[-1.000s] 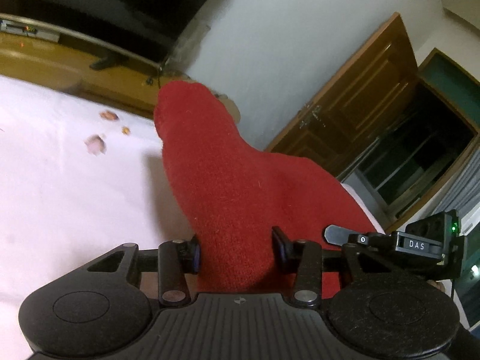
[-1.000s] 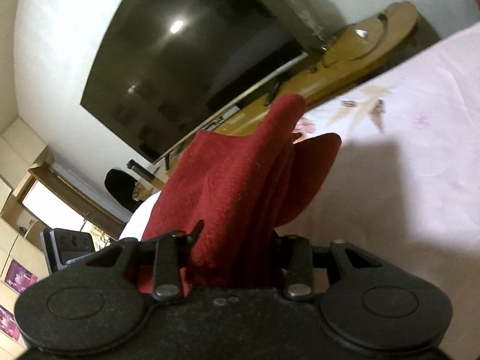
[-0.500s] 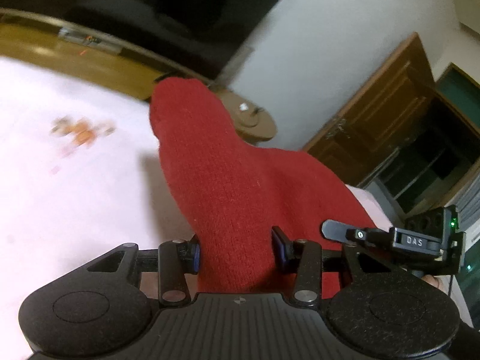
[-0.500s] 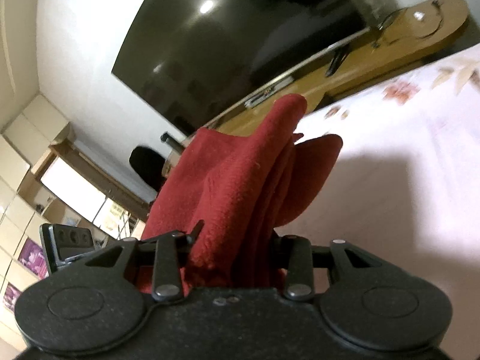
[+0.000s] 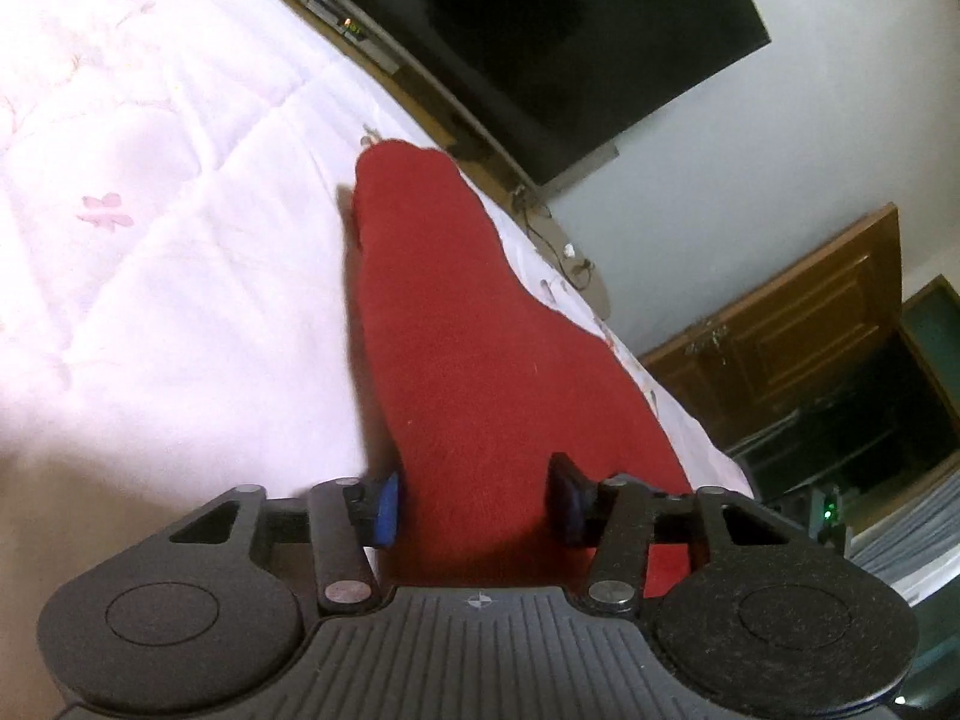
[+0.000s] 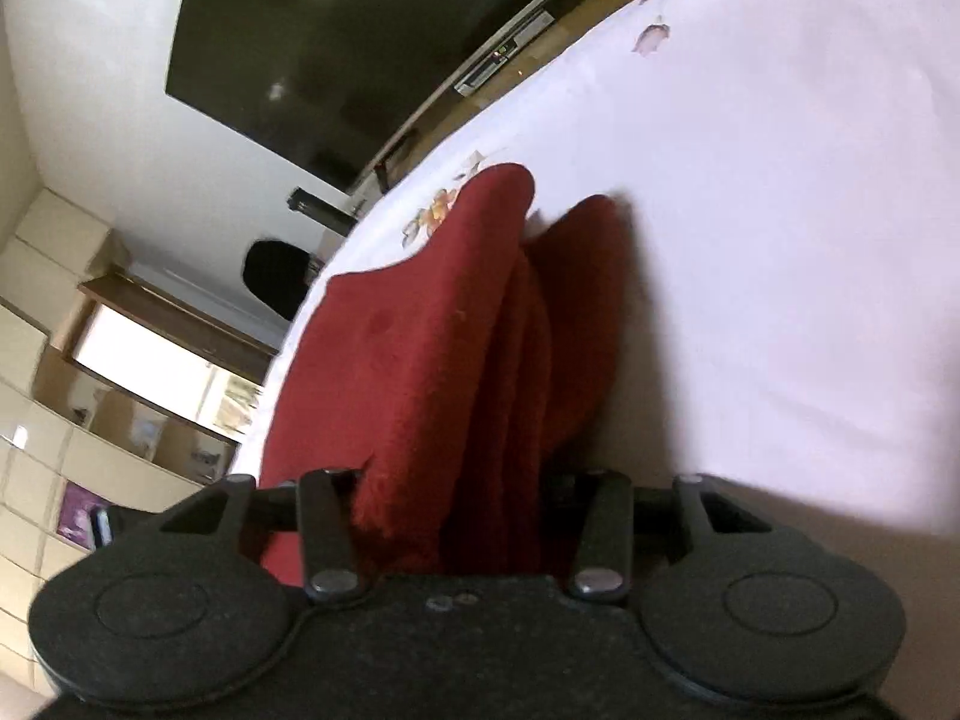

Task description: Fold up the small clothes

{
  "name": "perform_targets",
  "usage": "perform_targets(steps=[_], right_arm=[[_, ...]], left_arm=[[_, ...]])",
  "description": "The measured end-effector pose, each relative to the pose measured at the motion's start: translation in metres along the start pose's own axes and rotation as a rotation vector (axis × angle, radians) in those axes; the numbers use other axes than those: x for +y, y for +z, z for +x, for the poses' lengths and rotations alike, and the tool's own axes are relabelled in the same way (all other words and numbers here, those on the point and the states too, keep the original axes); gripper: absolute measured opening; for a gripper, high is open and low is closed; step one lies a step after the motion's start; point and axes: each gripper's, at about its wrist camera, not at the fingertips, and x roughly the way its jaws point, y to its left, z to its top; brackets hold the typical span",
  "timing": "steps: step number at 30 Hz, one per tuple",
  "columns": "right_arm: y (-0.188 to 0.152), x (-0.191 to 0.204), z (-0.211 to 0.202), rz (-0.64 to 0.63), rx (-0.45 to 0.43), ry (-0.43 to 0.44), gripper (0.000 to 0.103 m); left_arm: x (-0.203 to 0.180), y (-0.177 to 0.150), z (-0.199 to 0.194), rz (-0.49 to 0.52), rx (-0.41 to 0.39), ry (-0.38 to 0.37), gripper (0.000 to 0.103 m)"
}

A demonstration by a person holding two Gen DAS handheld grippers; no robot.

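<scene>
A red fleece garment (image 5: 456, 324) lies stretched out on the pink bed cover (image 5: 180, 240), its far tip pointing at the television. My left gripper (image 5: 474, 501) straddles its near end; the jaws are opening and the blue left pad (image 5: 387, 504) shows a thin gap to the cloth. In the right wrist view the same garment (image 6: 420, 348) stands in bunched folds on the cover (image 6: 780, 210). My right gripper (image 6: 462, 498) has those folds packed between its fingers, its jaws opening too, and the pads are hidden by the cloth.
A large dark television (image 5: 540, 30) hangs on the wall behind a low wooden bench (image 5: 420, 90) at the bed's far edge. A wooden door (image 5: 810, 324) stands at the right. Pale cabinets (image 6: 72, 360) and a black chair (image 6: 276, 282) lie beyond the bed.
Both grippers came down with the garment, which hung above the bed before and now rests on the cover. The left jaws have spread a little, baring the blue pad.
</scene>
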Motion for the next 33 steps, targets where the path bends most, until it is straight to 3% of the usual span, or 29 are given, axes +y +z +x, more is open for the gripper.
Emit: perform_targets(steps=[4,6,9,11,12,13,14,15,18,21,22,24,27,30,33], right_arm=[[0.007,0.009,-0.022,-0.030,-0.041,-0.039,0.077],[0.014,0.006,-0.023,-0.002,-0.056,-0.039,0.078],[0.023,-0.005,-0.006,0.081,0.000,0.013,0.078],[0.022,-0.004,0.002,0.065,-0.003,0.013,0.076],[0.024,-0.002,0.006,0.057,-0.004,0.007,0.068],[0.023,0.000,0.009,0.046,-0.006,-0.005,0.049],[0.023,0.004,0.010,0.019,-0.008,-0.013,0.043],[0.021,0.009,0.009,-0.028,-0.030,-0.026,0.039],[0.010,0.040,-0.006,-0.240,-0.118,-0.060,0.037],[0.004,0.051,0.002,-0.362,-0.140,-0.170,0.041],[0.004,0.047,0.012,-0.373,-0.112,-0.225,0.051],[0.007,0.036,0.013,-0.301,-0.111,-0.234,0.059],[0.011,0.037,0.001,-0.264,-0.128,-0.232,0.061],[0.009,0.054,-0.029,-0.320,-0.215,-0.263,0.044],[0.005,0.076,-0.051,-0.386,-0.261,-0.239,0.041]], left_arm=[[0.017,0.010,-0.019,-0.017,-0.050,0.015,0.066],[0.025,0.021,-0.014,-0.063,-0.058,0.007,0.067],[0.019,0.034,0.005,-0.054,-0.042,-0.012,0.068],[0.012,0.038,0.019,-0.009,-0.017,0.020,0.069],[0.008,0.038,0.024,0.030,-0.020,0.042,0.068],[0.001,0.037,0.027,0.089,-0.041,0.063,0.066],[-0.007,0.034,0.026,0.155,-0.086,0.057,0.055],[-0.014,0.031,0.022,0.210,-0.130,0.038,0.054],[-0.017,0.024,0.016,0.278,-0.199,0.059,0.054],[0.003,0.029,0.030,0.183,-0.128,0.124,0.063],[0.004,0.032,0.031,0.171,-0.123,0.118,0.063],[-0.001,0.034,0.029,0.209,-0.108,0.146,0.072],[-0.006,0.036,0.018,0.230,-0.120,0.197,0.084],[-0.005,0.031,-0.026,0.210,-0.194,0.234,0.085],[-0.027,0.024,-0.046,0.240,-0.209,0.204,0.085]])
